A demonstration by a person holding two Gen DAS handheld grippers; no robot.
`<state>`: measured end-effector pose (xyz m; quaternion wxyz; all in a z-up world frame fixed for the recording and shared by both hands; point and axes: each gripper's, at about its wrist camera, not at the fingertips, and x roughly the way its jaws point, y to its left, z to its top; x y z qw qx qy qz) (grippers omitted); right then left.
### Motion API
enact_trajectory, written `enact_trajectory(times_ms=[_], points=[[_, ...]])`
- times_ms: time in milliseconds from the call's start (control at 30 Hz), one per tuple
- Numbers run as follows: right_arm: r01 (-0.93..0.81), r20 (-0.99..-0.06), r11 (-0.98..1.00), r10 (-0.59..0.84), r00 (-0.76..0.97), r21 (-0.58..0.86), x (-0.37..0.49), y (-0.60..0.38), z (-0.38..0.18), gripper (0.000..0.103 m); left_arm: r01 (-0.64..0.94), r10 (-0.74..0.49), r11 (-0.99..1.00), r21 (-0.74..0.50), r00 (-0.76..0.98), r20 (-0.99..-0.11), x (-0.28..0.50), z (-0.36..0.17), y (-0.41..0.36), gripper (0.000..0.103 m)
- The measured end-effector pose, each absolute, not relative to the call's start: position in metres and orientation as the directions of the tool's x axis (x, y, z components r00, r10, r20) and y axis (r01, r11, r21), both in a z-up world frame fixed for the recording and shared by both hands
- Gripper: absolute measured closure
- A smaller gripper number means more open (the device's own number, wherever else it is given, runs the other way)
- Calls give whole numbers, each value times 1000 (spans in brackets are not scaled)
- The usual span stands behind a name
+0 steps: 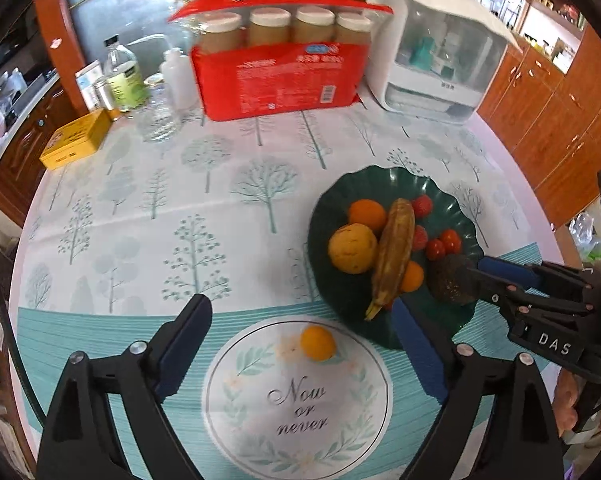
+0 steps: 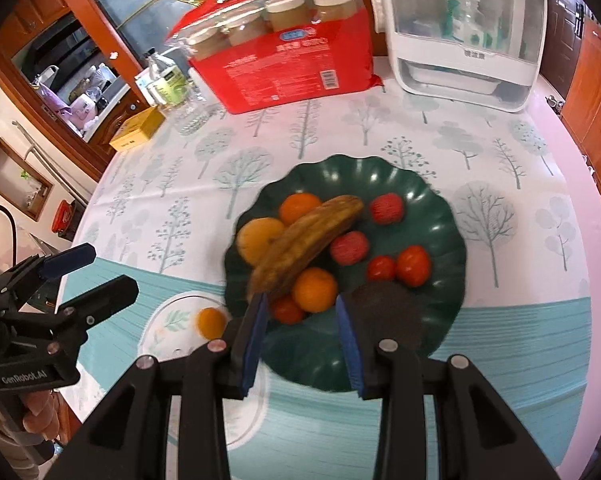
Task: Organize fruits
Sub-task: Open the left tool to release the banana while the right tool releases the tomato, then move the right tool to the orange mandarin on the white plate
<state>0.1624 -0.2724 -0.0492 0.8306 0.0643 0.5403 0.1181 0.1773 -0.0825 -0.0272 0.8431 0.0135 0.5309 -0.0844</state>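
Note:
A dark green scalloped plate (image 2: 432, 216) (image 1: 340, 200) holds a browned banana (image 2: 308, 236) (image 1: 394, 252), oranges (image 2: 314, 289), a yellow fruit (image 1: 352, 248), tomatoes (image 2: 412, 266), red lychee-like fruits (image 2: 386, 208) and a dark avocado (image 2: 384, 304) (image 1: 448, 280). A small orange (image 1: 318, 343) (image 2: 211, 322) lies on the tablecloth left of the plate. My left gripper (image 1: 304, 320) is open just above and around that orange. My right gripper (image 2: 302, 308) is open over the plate's near edge, empty, beside the avocado.
At the table's back stand a red pack of jars (image 1: 276, 76), a white appliance (image 1: 440, 56), bottles (image 1: 122, 76), a glass (image 1: 160, 112) and a yellow box (image 1: 76, 140). Wooden cabinets (image 1: 560, 120) stand to the right.

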Motion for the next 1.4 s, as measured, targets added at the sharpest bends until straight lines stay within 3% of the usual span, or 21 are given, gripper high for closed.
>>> enact_trajectory(times_ms=[600,1133,1400], points=[[-73,-849,971,234,473,227,129,-186,-37,67,65,-32,998,6,570,-821,143,5,18,10],[32,-877,975,182,446,219,120,-156,-129,67,4,-24,1000,-26,544,-839,146,-76,48,10],[55,-882,978,155,445,199,129,-149,-148,67,0,-54,998,-63,504,-862,159,-105,56,10]])
